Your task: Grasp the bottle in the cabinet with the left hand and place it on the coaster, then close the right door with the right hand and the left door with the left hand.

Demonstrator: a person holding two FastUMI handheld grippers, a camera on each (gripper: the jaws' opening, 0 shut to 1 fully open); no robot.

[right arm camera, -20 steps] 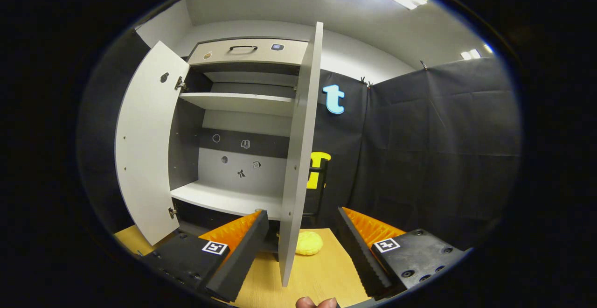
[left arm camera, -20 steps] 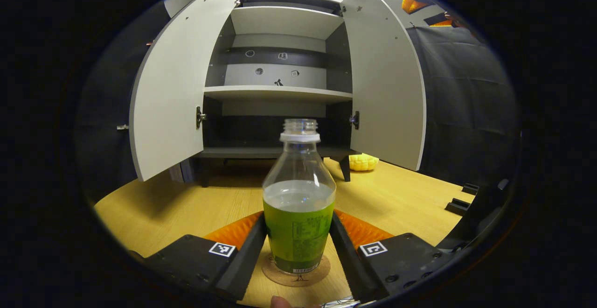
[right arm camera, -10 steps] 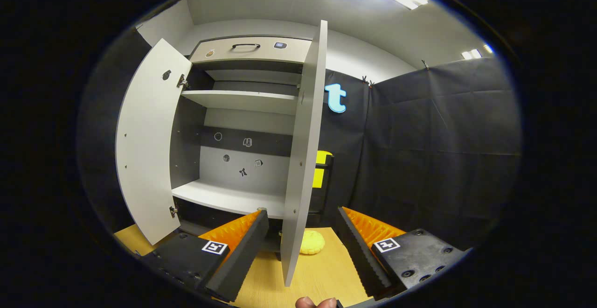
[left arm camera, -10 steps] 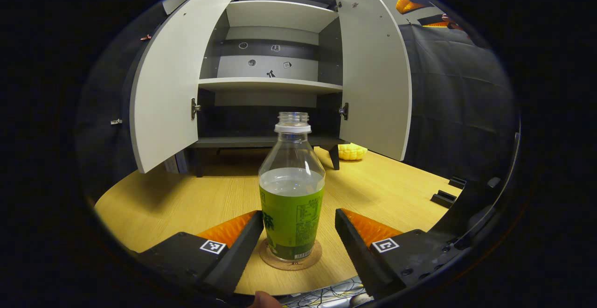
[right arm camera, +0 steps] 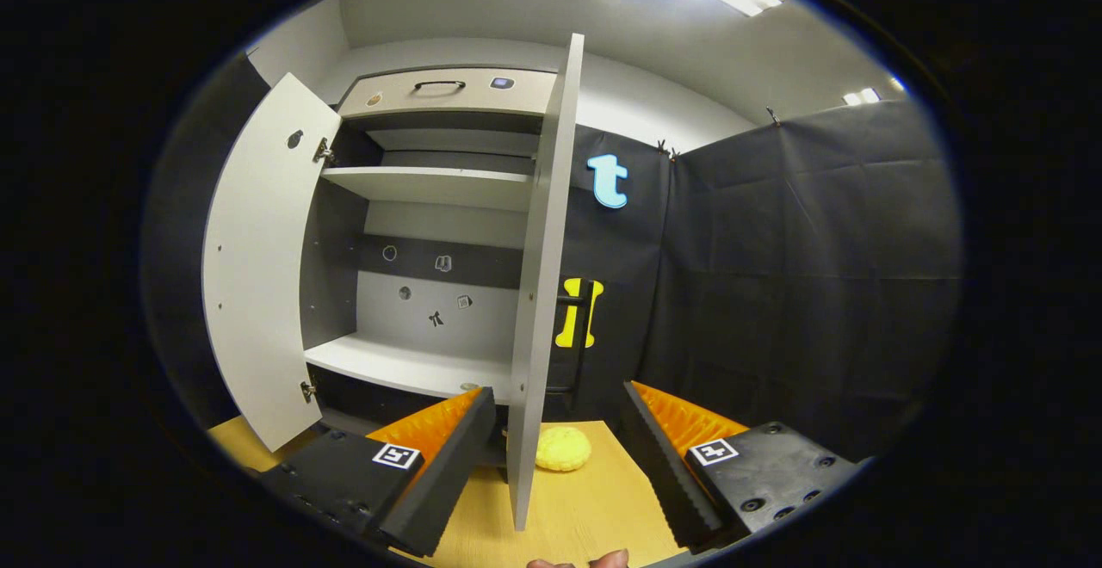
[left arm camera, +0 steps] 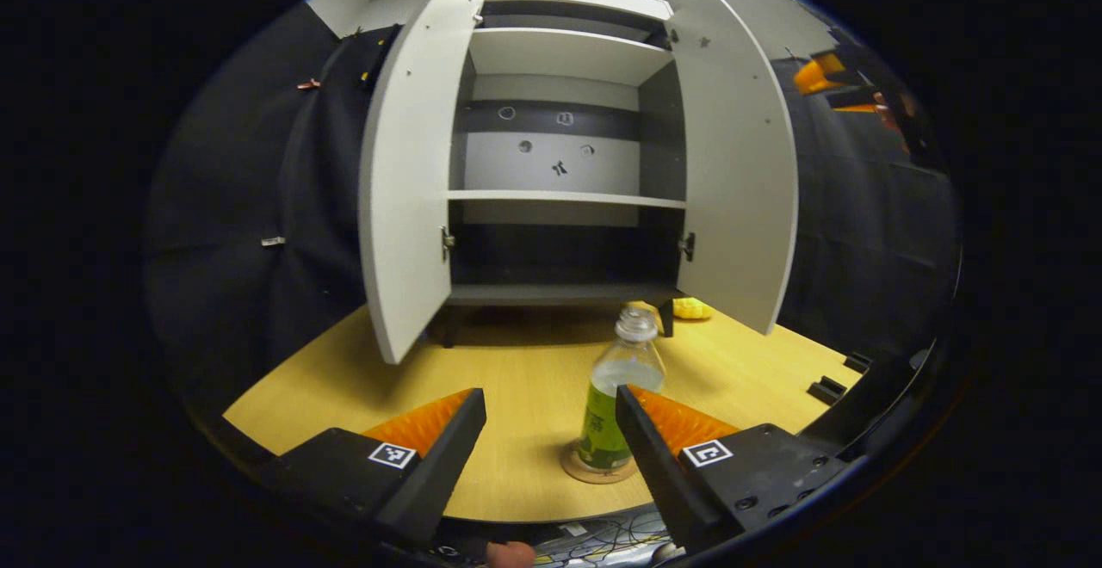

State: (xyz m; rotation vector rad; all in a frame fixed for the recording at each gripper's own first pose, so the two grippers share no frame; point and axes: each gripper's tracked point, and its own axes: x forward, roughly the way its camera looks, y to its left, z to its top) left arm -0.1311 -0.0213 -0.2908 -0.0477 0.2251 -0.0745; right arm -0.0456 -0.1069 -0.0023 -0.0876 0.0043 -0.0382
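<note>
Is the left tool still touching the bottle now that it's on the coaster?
Apart. In the left gripper view the left tool is open and drawn back; the bottle stands alone on the coaster, beyond its fingers.

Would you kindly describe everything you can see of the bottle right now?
The bottle is clear plastic with a rounded shoulder and a short threaded neck above a pale collar ring; no cap is visible. A green label wraps its lower body, and it looks partly filled with liquid. It stands upright on a round, cork-like coaster on the wooden table, in front of the open cabinet. The left gripper is open and apart from it; one finger overlaps it in the left gripper view.
</note>
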